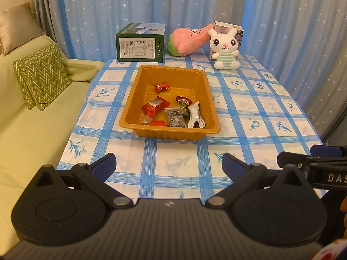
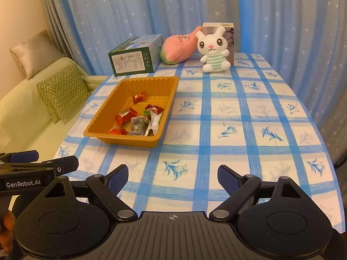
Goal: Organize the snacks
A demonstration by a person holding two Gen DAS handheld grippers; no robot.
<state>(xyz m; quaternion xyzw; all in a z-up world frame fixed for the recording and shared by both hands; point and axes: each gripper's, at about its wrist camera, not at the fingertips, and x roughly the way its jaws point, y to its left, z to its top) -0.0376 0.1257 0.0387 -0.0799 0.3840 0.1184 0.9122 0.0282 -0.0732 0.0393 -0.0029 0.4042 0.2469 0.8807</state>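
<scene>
An orange plastic tray sits on the blue checked tablecloth and holds several wrapped snacks: red candies, a grey packet and a white wrapper. My left gripper is open and empty, above the near part of the table, short of the tray. My right gripper is open and empty, right of the tray and nearer the table's front edge. Each gripper shows at the edge of the other's view.
At the back of the table stand a green box, a pink plush, a white rabbit plush and a carton behind it. A sofa with cushions is on the left; curtains hang behind.
</scene>
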